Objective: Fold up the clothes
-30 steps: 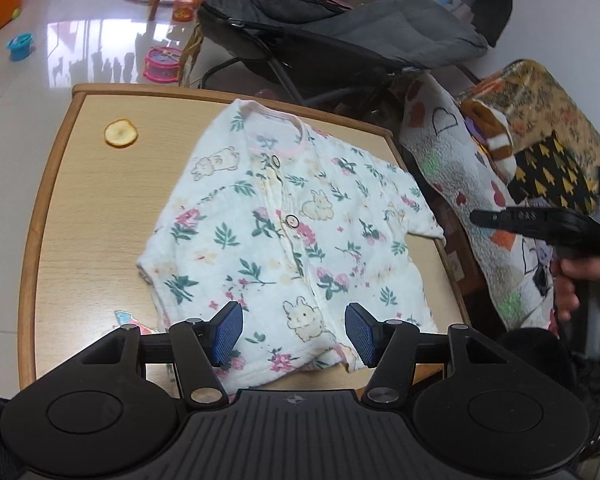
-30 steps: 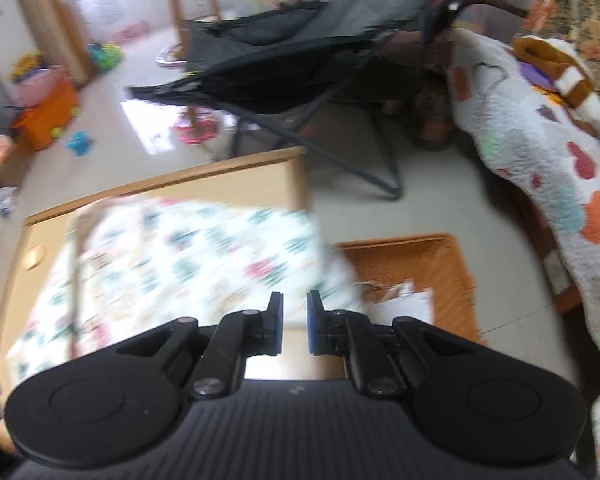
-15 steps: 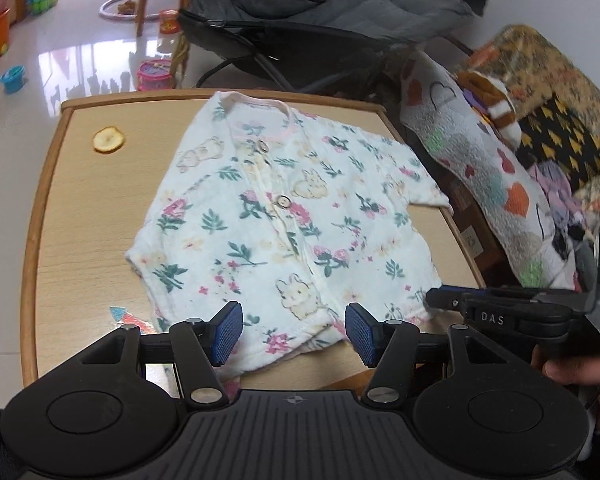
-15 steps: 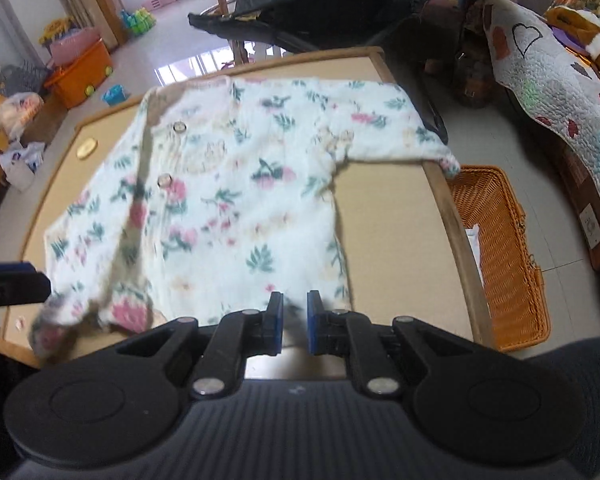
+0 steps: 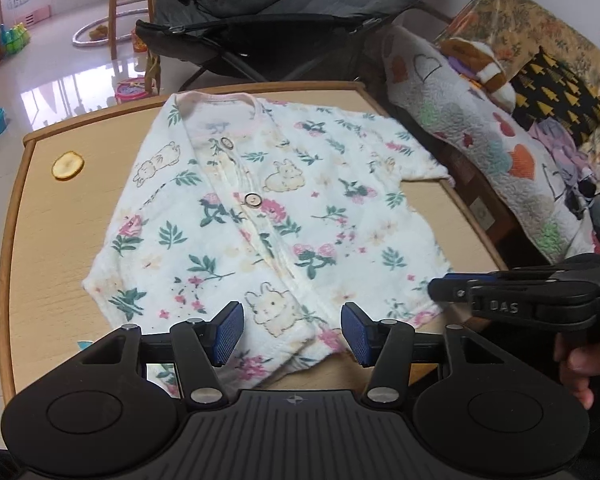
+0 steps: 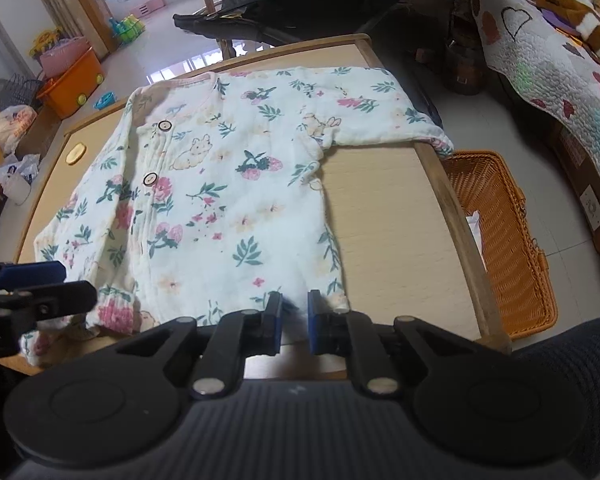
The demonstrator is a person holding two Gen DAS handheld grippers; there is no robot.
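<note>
Ahead of both sets of jaws I see the baby cardigan, white with flowers and rabbits, spread flat on the wooden table with its buttoned front up and its neckline at the far end. One sleeve lies out to the right, its cuff drooping over the table's right edge.

My left gripper hangs over the near hem. Its jaws stand apart and are closing, with the hem's middle showing between the blue pads; I can't say they press on it.

My right gripper sits at the hem's right corner. Its jaws are nearly together, leaving a narrow gap, and whether any cloth is pinched there I cannot tell. In the left view it reaches in from the right, a hand on its grip.

Far left of the jaws, a small round yellowish thing lies on the table. Right of the table stands an orange wicker basket.
</note>
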